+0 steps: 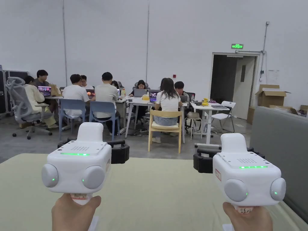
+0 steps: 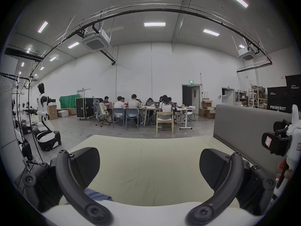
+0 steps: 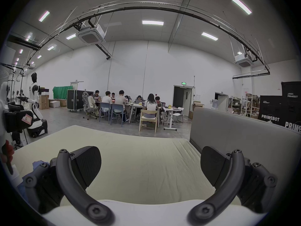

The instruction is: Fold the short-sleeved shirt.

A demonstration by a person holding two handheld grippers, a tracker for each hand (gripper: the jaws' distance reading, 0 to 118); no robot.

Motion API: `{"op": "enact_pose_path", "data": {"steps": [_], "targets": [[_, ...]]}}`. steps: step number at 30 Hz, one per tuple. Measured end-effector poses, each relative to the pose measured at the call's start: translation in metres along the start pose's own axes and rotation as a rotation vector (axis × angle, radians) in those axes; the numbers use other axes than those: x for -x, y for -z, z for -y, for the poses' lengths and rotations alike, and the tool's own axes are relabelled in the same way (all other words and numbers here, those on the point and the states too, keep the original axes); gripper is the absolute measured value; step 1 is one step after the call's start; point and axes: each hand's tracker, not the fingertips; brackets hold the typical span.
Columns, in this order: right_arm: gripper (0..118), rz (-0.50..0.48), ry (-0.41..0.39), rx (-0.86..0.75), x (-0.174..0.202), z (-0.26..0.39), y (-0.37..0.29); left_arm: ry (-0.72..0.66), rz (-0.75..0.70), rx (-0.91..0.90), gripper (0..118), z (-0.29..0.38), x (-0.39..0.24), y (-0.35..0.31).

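Jaws on both grippers spread wide, nothing between them. Left gripper [image 1: 120,152] and right gripper [image 1: 200,162] are held level above the cream surface [image 1: 156,192], well apart. Blue shirt [image 2: 96,195] shows as a crumpled edge at the surface's near side, below the left gripper.

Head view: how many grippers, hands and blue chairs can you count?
Grippers: 2
Hands: 2
Blue chairs: 2
Total: 6
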Motion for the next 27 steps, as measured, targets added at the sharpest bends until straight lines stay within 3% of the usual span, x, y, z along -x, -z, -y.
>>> {"op": "enact_pose_path", "data": {"steps": [27], "targets": [[118, 0.03, -0.007, -0.02, -0.0034, -0.0078, -0.0006, 0.008, 0.02, -0.008, 118, 0.0, -0.0048, 0.0001]]}}
